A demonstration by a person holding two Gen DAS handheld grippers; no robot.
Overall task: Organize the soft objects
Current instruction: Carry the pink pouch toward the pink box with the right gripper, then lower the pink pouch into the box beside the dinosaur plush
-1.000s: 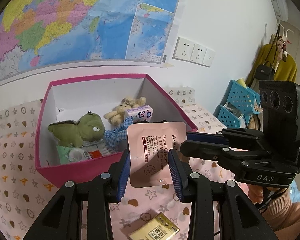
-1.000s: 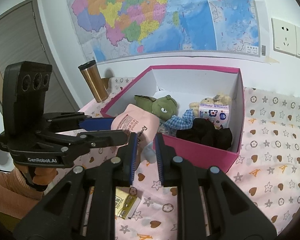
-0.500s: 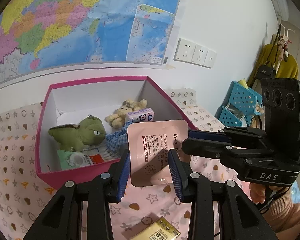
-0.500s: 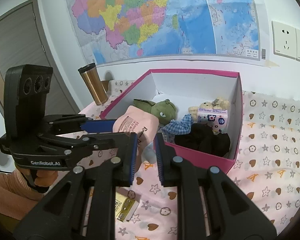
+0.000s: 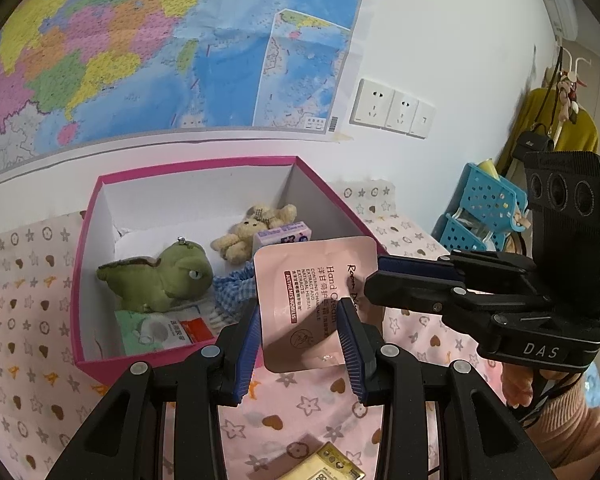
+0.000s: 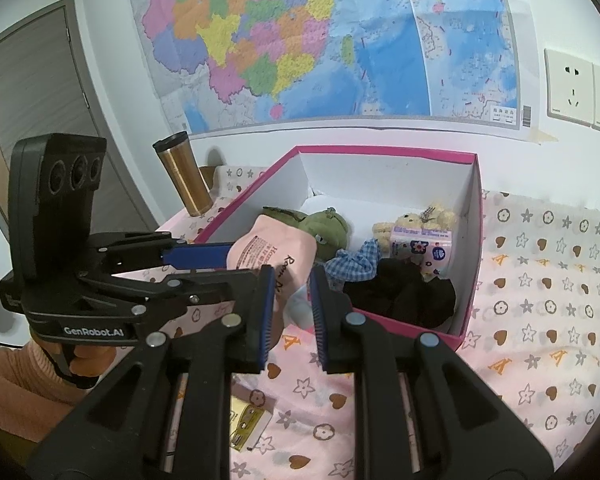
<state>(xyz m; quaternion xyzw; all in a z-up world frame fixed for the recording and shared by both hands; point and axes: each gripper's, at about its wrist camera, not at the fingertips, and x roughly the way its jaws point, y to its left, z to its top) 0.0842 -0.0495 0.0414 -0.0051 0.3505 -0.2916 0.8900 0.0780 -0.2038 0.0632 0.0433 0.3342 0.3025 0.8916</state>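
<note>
Fingers of both grippers grasp the pink sachet (image 5: 316, 300) — left gripper (image 5: 298, 320), right gripper (image 6: 290, 292) — before the pink box (image 5: 76, 280).

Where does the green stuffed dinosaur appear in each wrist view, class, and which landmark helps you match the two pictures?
Left wrist: green stuffed dinosaur lies left of centre, in the pink box's left half.
Right wrist: it sits at centre, partly behind the pink hand cream sachet.
Shared landmark: the small tan teddy bear.
</note>
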